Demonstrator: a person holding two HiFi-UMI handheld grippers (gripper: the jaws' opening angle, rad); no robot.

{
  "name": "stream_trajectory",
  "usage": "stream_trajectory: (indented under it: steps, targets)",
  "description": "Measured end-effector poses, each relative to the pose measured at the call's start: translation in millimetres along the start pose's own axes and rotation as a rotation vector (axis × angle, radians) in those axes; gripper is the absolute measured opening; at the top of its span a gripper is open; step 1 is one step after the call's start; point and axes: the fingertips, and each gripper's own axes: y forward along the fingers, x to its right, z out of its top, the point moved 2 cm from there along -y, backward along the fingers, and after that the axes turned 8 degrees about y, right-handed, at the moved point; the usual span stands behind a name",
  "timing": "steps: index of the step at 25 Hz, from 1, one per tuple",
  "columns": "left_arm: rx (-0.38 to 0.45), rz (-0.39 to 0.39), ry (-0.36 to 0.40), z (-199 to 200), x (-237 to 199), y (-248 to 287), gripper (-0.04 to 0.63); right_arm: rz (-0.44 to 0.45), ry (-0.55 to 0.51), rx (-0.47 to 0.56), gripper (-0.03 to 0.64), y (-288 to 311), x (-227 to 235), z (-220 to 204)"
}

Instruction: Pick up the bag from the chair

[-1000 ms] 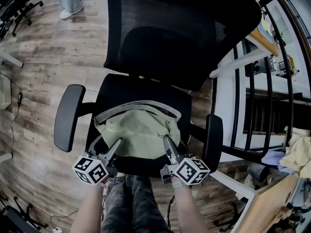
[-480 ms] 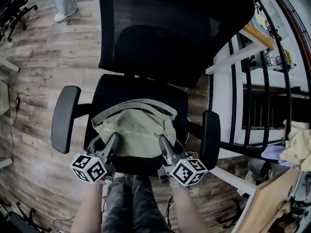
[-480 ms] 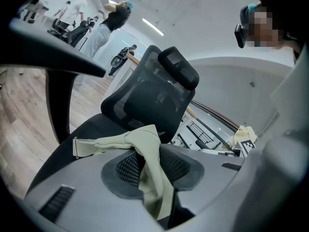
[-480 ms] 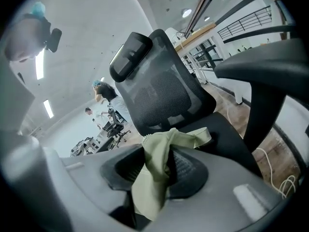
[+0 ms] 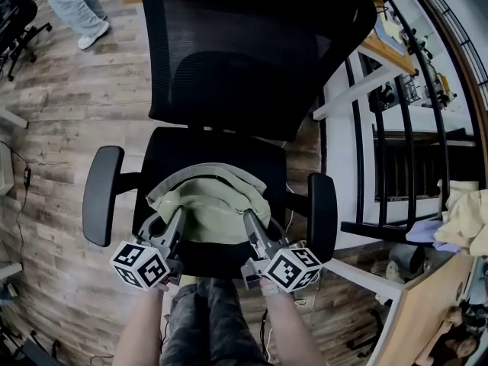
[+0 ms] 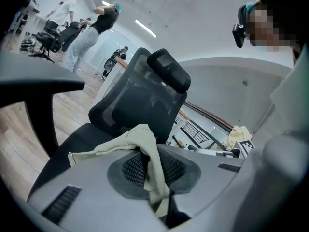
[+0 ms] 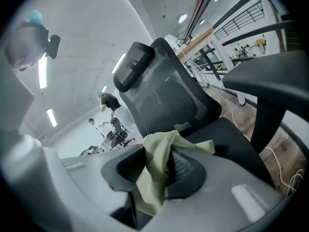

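Note:
A pale green fabric bag [image 5: 210, 208] with a grey strap lies on the seat of a black mesh office chair [image 5: 229, 59]. My left gripper [image 5: 180, 216] is shut on the bag's left edge; the left gripper view shows the cloth [image 6: 149, 163] pinched between the jaws. My right gripper [image 5: 248, 218] is shut on the bag's right edge, and the green cloth [image 7: 154, 178] is bunched between its jaws. The bag hangs stretched between the two grippers, just above the seat's front.
The chair's armrests [image 5: 103, 193] [image 5: 322, 216] flank the grippers. A white desk with black railing [image 5: 366, 128] stands at the right. A person's legs [image 5: 76, 6] stand on the wood floor at top left. My own legs [image 5: 206, 326] are below the seat.
The view has shifted, so the chair sits lower and closer. Both grippers keep their hold on the bag and have drawn slightly together, bunching it narrower.

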Motion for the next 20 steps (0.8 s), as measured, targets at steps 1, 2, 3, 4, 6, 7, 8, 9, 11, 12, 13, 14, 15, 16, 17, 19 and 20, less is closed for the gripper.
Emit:
stream_trajectory:
  steps: [1,2,3,4,6,7,8,9,11,12,13,14,15,16,17,19,20]
  targets:
    - [0.001,-0.005,0.011,4,2,2,0.032,0.004,0.003,0.005,0.112,0,-3,3]
    - [0.000,-0.010,0.021,8,4,4,0.031,0.007,0.007,0.009,0.110,0,-5,5]
    - [0.000,-0.014,0.029,12,7,5,0.031,0.008,0.014,0.014,0.110,-1,-7,8]
    - [0.000,-0.018,0.034,15,9,4,0.029,0.010,0.020,0.019,0.109,-2,-9,10]
    - [0.003,-0.023,0.036,21,12,3,0.029,0.018,0.028,0.028,0.109,-6,-13,14]
    - [0.006,-0.024,0.034,24,15,2,0.029,0.024,0.031,0.032,0.107,-8,-15,16]
    - [0.009,-0.026,0.033,26,17,1,0.029,0.029,0.033,0.037,0.107,-10,-17,18]
    - [0.011,-0.028,0.034,29,20,1,0.029,0.034,0.034,0.042,0.107,-12,-20,20]
    - [0.009,-0.033,0.043,33,26,-1,0.029,0.039,0.036,0.049,0.107,-17,-25,25]
    - [0.008,-0.035,0.048,36,29,-2,0.029,0.042,0.038,0.053,0.107,-18,-28,26]
    - [0.007,-0.038,0.052,38,32,-4,0.029,0.045,0.040,0.055,0.107,-20,-31,28]
    - [0.007,-0.042,0.055,41,35,-6,0.028,0.048,0.043,0.057,0.107,-23,-34,29]
    - [0.007,-0.047,0.057,43,39,-8,0.029,0.051,0.044,0.057,0.107,-27,-37,31]
    - [0.008,-0.052,0.060,45,42,-11,0.028,0.056,0.042,0.057,0.107,-31,-41,32]
    - [0.011,-0.058,0.064,48,46,-12,0.028,0.062,0.035,0.057,0.107,-33,-44,35]
    - [0.015,-0.065,0.086,58,52,-14,0.028,0.078,0.013,0.059,0.107,-36,-54,41]
    - [0.015,-0.067,0.101,62,55,-15,0.028,0.087,0.004,0.060,0.107,-38,-59,44]
